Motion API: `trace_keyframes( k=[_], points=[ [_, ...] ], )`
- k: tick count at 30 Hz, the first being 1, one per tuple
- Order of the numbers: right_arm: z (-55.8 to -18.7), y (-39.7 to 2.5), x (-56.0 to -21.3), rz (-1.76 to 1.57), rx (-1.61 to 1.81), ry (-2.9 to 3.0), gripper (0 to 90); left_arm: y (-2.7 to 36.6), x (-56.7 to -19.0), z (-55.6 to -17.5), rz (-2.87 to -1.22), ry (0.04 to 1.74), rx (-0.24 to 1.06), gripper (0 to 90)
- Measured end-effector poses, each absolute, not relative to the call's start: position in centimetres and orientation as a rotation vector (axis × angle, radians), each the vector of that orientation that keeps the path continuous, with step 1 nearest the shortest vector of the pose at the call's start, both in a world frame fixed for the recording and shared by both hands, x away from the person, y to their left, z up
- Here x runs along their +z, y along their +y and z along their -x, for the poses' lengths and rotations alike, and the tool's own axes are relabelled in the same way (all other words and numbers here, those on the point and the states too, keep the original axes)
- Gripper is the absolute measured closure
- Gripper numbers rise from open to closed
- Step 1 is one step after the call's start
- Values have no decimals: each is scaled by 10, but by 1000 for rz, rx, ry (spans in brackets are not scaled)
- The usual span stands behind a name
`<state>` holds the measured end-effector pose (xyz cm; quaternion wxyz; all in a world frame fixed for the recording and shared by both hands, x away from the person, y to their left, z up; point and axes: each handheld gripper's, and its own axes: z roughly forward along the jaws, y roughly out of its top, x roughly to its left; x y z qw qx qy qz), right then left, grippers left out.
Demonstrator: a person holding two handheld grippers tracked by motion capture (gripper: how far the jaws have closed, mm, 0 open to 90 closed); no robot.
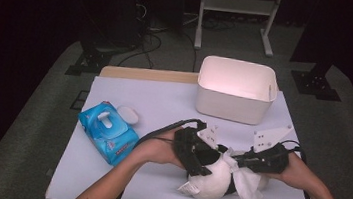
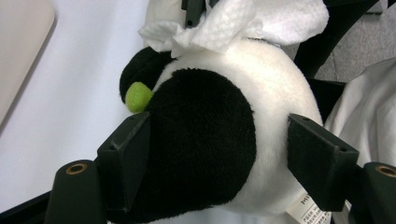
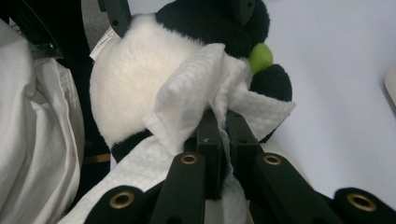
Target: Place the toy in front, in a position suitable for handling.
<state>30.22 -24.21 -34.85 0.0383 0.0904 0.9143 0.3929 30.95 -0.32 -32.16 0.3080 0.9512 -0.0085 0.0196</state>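
Note:
A black and white plush toy (image 1: 211, 182) with a small green nose (image 2: 138, 97) lies near the table's front edge. My left gripper (image 1: 199, 156) is shut on it, one jaw on its black patch and the other on its white side (image 2: 219, 163). My right gripper (image 1: 244, 160) comes in from the right, shut on a crumpled white wipe (image 1: 249, 184). In the right gripper view the jaws pinch the wipe (image 3: 223, 126) and hold it against the toy's white body (image 3: 126, 74), just beside the nose (image 3: 260, 57).
A blue pack of wet wipes (image 1: 108, 132) with its round lid (image 1: 128, 115) flipped open lies at the left of the pale table (image 1: 164, 100). A white bin (image 1: 236, 88) stands at the back right. White clothing (image 3: 32, 140) hangs close by the toy.

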Motion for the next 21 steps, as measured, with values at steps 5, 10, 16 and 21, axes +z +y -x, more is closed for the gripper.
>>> trace_keyframes(
  k=[5, 10, 16, 21],
  points=[
    [-297, -250, -350, -300, 1210, 2786, 859, -11, -317, -318, -2538, -24, 43, 259],
    [-297, -250, -351, -317, 1199, 2767, 862, -13, -315, -326, -2551, -6, 62, 262],
    [-297, -249, -351, -333, 1205, 2749, 863, -9, -313, -333, -2553, 19, 80, 262],
    [-293, -246, -351, -324, 1196, 2732, 862, -5, -317, -334, -2546, 28, 45, 260]
  ],
)
